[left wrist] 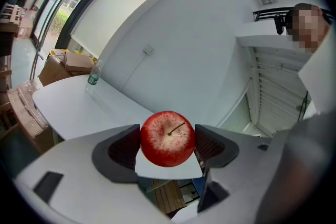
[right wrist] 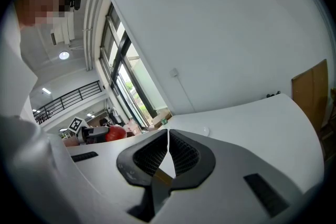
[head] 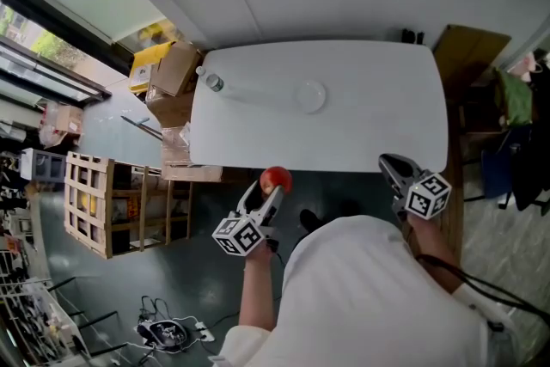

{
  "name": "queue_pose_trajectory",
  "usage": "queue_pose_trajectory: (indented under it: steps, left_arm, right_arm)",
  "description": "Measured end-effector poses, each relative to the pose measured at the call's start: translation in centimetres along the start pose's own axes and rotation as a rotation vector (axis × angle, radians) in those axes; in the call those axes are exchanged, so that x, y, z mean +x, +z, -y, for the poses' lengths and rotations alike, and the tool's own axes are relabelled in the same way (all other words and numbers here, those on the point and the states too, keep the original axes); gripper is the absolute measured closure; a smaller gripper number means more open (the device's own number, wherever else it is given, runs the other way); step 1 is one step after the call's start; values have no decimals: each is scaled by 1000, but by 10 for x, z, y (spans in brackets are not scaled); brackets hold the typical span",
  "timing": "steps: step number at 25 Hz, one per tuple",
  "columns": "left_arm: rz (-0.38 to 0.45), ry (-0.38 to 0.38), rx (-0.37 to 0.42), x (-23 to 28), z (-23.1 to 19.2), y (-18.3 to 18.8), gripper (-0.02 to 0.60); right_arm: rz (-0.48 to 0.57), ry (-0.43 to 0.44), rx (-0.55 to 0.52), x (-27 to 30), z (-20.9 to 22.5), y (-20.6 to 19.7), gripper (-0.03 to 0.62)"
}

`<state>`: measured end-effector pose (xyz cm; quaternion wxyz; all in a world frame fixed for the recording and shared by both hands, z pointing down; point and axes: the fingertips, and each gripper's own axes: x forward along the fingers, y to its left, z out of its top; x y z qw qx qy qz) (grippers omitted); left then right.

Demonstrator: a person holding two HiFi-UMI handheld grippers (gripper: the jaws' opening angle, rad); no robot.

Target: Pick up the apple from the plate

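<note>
A red apple [head: 276,179] is clamped between the pads of my left gripper [head: 266,187], held in the air just off the near edge of the white table [head: 369,125]. In the left gripper view the apple [left wrist: 168,138] fills the gap between the jaws of the left gripper [left wrist: 168,145], stem facing the camera. The small clear plate [head: 311,95] lies bare on the table's middle. My right gripper [head: 389,162] hovers at the table's near right edge, jaws shut with nothing in them. In the right gripper view the right gripper [right wrist: 168,153] faces the plate [right wrist: 203,131] and the apple [right wrist: 116,133].
A clear water bottle [head: 212,82] lies at the table's far left corner. Cardboard boxes [head: 174,73] and a wooden crate [head: 90,202] stand left of the table. A brown board [head: 468,47] leans at the right. Cables [head: 168,329] lie on the floor.
</note>
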<state>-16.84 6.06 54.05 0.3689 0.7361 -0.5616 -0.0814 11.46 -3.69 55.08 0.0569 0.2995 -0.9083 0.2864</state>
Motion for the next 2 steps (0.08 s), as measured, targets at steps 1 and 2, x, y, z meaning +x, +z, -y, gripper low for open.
queue_pose_trajectory:
  steps: [1, 2]
  left_arm:
    - [1, 1, -1, 0, 0, 0, 253]
    - [1, 2, -3, -1, -1, 0, 253]
  right_arm:
    - [-2, 1, 0, 0, 0, 0, 554]
    - [-4, 2, 0, 0, -1, 0, 554]
